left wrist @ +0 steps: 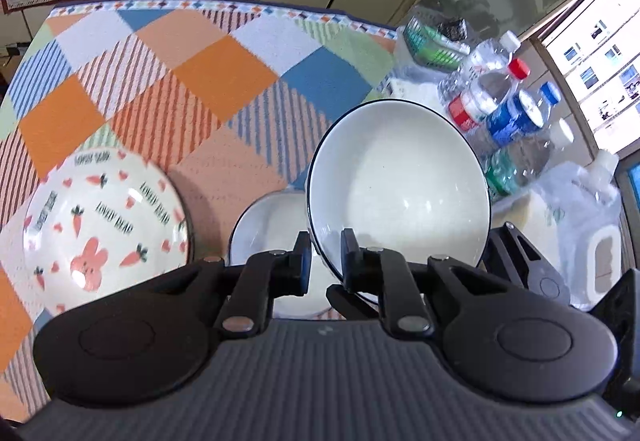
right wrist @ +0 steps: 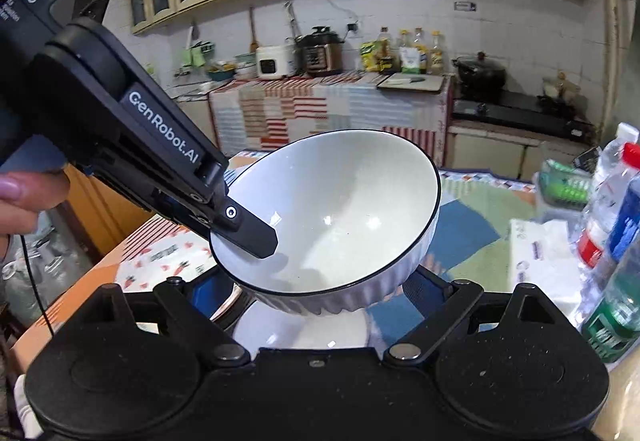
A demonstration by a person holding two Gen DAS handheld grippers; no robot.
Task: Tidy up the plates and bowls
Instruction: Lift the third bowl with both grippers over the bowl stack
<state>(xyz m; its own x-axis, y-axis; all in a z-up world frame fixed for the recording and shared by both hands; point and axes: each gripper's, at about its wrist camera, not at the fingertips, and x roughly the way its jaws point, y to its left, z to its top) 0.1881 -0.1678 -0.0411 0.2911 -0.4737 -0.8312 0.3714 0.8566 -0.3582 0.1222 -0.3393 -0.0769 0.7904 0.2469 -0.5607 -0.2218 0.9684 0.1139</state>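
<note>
My left gripper [left wrist: 326,261] is shut on the rim of a white bowl with a dark rim [left wrist: 400,185] and holds it tilted above the table. A second white bowl [left wrist: 268,225] sits below it on the patchwork cloth. A carrot-and-rabbit plate [left wrist: 104,225] lies to the left. In the right wrist view the held bowl [right wrist: 344,225] fills the middle, with the left gripper [right wrist: 248,233] clamped on its left rim. My right gripper's fingertips are hidden behind that bowl; another white dish [right wrist: 296,329] lies under it.
Several water bottles [left wrist: 504,101] and a clear jug [left wrist: 588,233] stand at the table's right. A green basket [left wrist: 432,45] and a tissue pack [right wrist: 540,253] lie behind them. A kitchen counter [right wrist: 320,89] with appliances stands beyond the table.
</note>
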